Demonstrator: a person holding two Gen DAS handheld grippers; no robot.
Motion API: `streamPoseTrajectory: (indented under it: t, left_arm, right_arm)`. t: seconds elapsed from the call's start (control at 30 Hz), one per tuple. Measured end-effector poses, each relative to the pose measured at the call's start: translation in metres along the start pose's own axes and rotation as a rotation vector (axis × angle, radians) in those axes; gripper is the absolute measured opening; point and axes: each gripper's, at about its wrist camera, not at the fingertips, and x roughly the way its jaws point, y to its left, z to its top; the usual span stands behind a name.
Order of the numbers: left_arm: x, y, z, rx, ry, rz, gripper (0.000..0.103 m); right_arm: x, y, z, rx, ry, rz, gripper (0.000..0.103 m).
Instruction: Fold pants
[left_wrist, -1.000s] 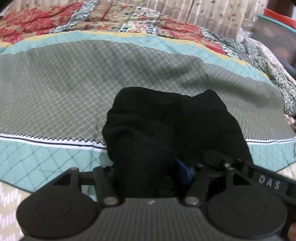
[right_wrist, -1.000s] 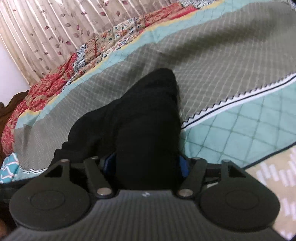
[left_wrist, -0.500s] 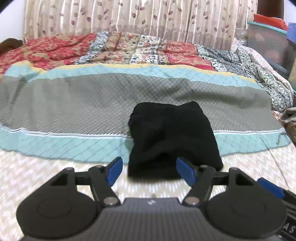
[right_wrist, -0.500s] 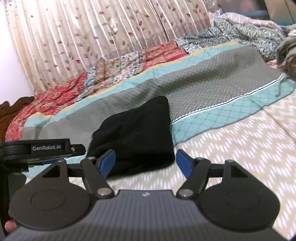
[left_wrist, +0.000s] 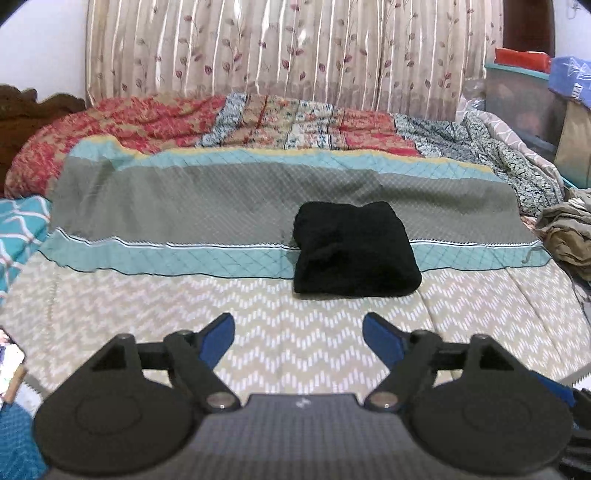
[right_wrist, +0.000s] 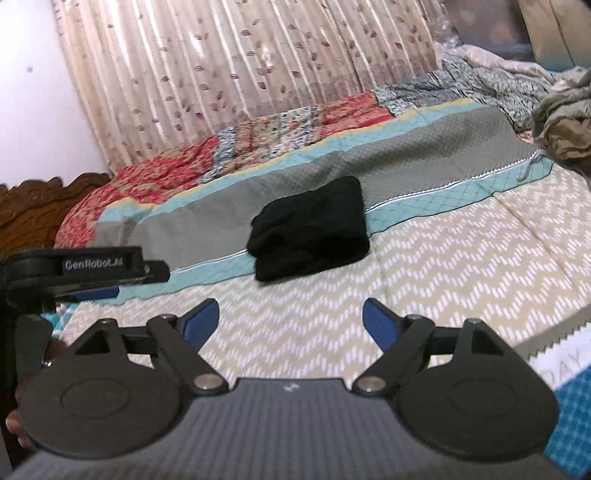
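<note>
The black pants (left_wrist: 352, 249) lie folded into a compact bundle on the bed, across the teal border of the grey quilted cover (left_wrist: 221, 199). They also show in the right wrist view (right_wrist: 310, 230). My left gripper (left_wrist: 298, 332) is open and empty, well back from the pants over the beige zigzag sheet. My right gripper (right_wrist: 291, 315) is open and empty too, back from the pants. The left gripper's body (right_wrist: 92, 266) shows at the left edge of the right wrist view.
A rumpled patchwork quilt (left_wrist: 258, 122) lies along the far side by the curtain (left_wrist: 277, 51). A heap of olive clothes (left_wrist: 565, 236) sits at the right bed edge. Storage boxes (left_wrist: 524, 99) stand at far right. A wooden headboard (right_wrist: 44, 206) is at left.
Both grippers let go of the pants, opened, and pulled back and up away from the bundle. The folded pants stayed on the bed.
</note>
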Motion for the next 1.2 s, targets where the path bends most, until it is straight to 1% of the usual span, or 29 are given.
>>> streamPoseTrajectory:
  t: [0.07,0.13,0.2,0.23,0.33,0.43,0.5,0.53,0.6,0.73,0.93,1.07,1.2]
  left_arm:
    - [-0.015,0.000,-0.006,0.005,-0.025,0.014,0.084]
    - [-0.026,0.000,-0.011,0.004,-0.039,0.014,0.085]
    - [-0.035,-0.001,-0.017,0.004,-0.051,0.018,0.090]
    - [-0.039,-0.001,-0.020,0.005,-0.058,0.022,0.094]
    - [-0.048,-0.004,-0.031,0.018,-0.075,0.034,0.095]
    - [-0.053,-0.005,-0.038,0.022,-0.072,0.032,0.097]
    - [-0.056,-0.007,-0.043,0.019,-0.071,0.036,0.101]
    - [-0.058,-0.008,-0.044,0.021,-0.075,0.043,0.103]
    - [-0.062,-0.011,-0.048,0.033,-0.087,0.051,0.103]
    - [-0.067,-0.014,-0.052,0.042,-0.093,0.061,0.103]
    - [-0.066,-0.011,-0.057,0.033,-0.082,0.061,0.103]
    - [-0.064,-0.008,-0.064,0.022,-0.066,0.046,0.103]
    - [-0.061,-0.012,-0.072,0.051,-0.051,0.056,0.103]
  right_arm:
    - [-0.009,0.006,-0.006,-0.021,0.001,0.006,0.089]
    - [-0.020,0.009,-0.011,-0.034,-0.006,0.009,0.090]
    - [-0.028,0.011,-0.015,-0.037,-0.012,0.011,0.091]
    - [-0.031,0.010,-0.017,-0.035,-0.012,0.013,0.091]
    - [-0.040,0.009,-0.023,-0.032,-0.017,0.013,0.091]
    - [-0.046,0.004,-0.027,-0.032,-0.012,0.007,0.092]
    - [-0.048,0.000,-0.030,-0.021,-0.008,0.005,0.092]
    - [-0.049,-0.001,-0.031,-0.018,-0.007,-0.009,0.092]
    - [-0.052,-0.001,-0.033,-0.020,-0.013,-0.039,0.092]
    - [-0.053,-0.008,-0.035,0.018,-0.010,-0.045,0.095]
    - [-0.052,-0.017,-0.036,0.040,0.001,-0.048,0.095]
    - [-0.052,-0.020,-0.039,0.051,0.015,-0.052,0.095]
    - [-0.052,-0.022,-0.043,0.060,0.024,-0.075,0.095]
